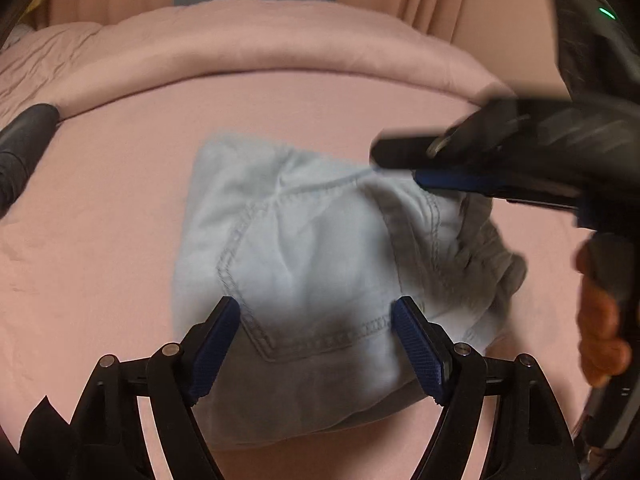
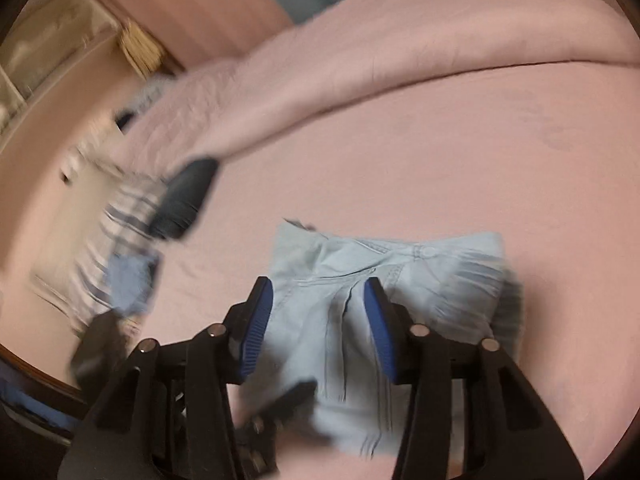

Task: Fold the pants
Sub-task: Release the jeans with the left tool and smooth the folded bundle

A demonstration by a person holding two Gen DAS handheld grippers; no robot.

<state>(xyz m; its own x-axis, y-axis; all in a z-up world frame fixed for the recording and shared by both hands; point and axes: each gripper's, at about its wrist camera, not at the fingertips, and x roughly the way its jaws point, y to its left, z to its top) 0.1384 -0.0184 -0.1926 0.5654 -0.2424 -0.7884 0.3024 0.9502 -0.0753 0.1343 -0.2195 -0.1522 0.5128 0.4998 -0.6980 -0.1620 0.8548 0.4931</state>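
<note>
Spreading wide, the left gripper hangs over the near edge of the pants with its blue pads parted and nothing between them; a stitched back pocket shows in the gap. In the right wrist view the right gripper also stands parted, its jaws set apart above the light blue cloth, gripping nothing. From the left wrist view that same right gripper reaches in from the right side, blurred, its tip just over the far right corner of the bundle; whether it touches the cloth cannot be told.

The pants lie folded into a compact, roughly square bundle in the middle of the pink bedsheet, with a bunched grey part sticking out on the right. A rolled pink duvet runs across the bed behind the bundle. A dark rounded object rests at the left edge of the sheet, well apart from the pants. Striped fabric lies beside that object in the right wrist view, heavily blurred
</note>
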